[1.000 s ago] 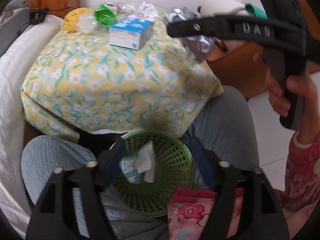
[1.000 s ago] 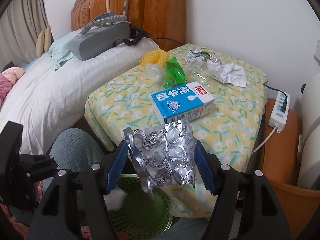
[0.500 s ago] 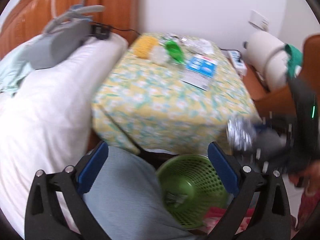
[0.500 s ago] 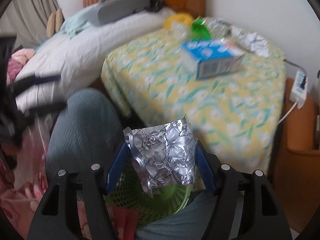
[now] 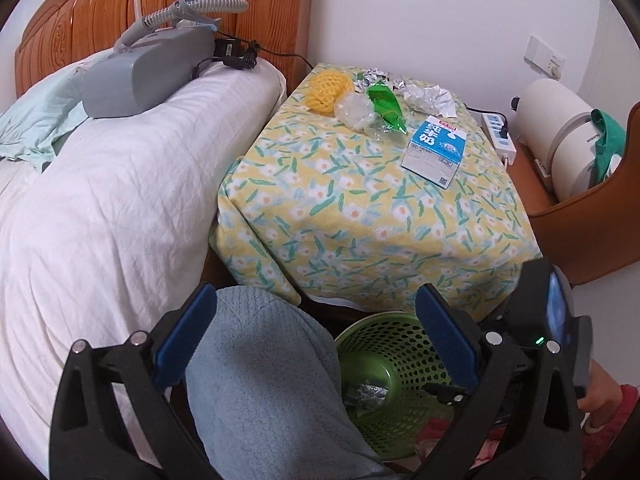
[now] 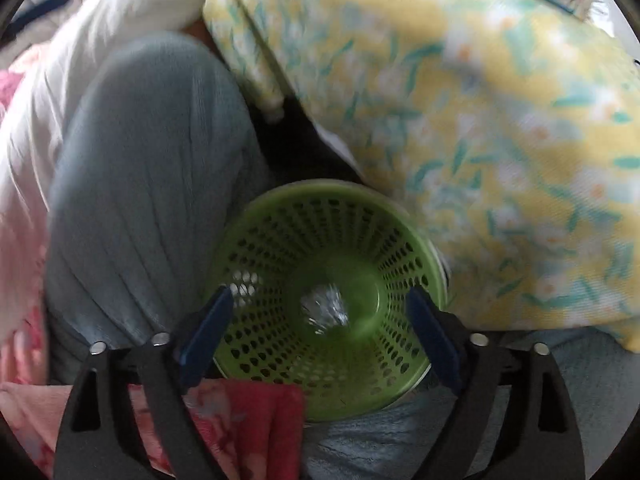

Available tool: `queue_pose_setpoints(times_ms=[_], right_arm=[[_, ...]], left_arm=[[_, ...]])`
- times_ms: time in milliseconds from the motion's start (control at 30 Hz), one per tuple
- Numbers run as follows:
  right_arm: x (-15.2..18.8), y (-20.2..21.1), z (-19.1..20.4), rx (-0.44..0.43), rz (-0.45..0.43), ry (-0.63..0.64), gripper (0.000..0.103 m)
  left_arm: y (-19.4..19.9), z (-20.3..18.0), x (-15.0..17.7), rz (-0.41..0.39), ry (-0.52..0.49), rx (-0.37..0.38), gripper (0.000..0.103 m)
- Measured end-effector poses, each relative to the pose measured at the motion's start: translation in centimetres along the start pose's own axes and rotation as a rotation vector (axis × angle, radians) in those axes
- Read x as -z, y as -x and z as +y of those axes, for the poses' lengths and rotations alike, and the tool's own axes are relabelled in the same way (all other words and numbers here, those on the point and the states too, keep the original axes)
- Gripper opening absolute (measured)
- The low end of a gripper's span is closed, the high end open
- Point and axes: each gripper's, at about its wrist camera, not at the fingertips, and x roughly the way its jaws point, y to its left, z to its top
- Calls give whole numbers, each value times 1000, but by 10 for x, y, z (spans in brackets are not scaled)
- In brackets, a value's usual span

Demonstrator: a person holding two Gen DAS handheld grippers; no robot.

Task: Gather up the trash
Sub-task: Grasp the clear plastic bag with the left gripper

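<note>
The left wrist camera looks forward and steeply down from above the person's knee, taking in a wide sweep: the bed at left, the floral-covered table at centre and the green basket low in frame. The right wrist camera points almost straight down, close over the same basket, its picture blurred, with the table's cloth filling the upper right. Both views share the basket, the crumpled foil at its bottom, the knee and the table's front edge.
</note>
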Motion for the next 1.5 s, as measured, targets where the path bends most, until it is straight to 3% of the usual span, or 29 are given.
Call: queue_pose_setpoints(times_ms=[133, 400, 600, 767, 1067, 1267, 1367, 1500], right_arm=[[-10, 32, -13, -7, -92, -48, 96], [-36, 101, -21, 63, -273, -31, 100], [-64, 122, -40, 123, -355, -53, 100], [-96, 134, -66, 197, -417, -110, 100], [-138, 143, -113, 233, -511, -231, 100], [-154, 137, -133, 230, -528, -252, 100], [-158, 134, -138, 218, -531, -246, 100], [-162, 128, -141, 208, -524, -228, 100]], left_arm=[[0, -3, -3, -4, 5, 11, 95], [-4, -11, -13, -14, -1, 38, 95], [-15, -18, -31, -38, -16, 39, 95], [-34, -28, -66, -79, -38, 37, 95], [-98, -43, -140, -82, -18, 38, 94], [-155, -45, -175, -18, 32, 30, 74], [-174, -46, -185, -3, 40, 37, 66], [-186, -48, -190, 8, 42, 61, 47]])
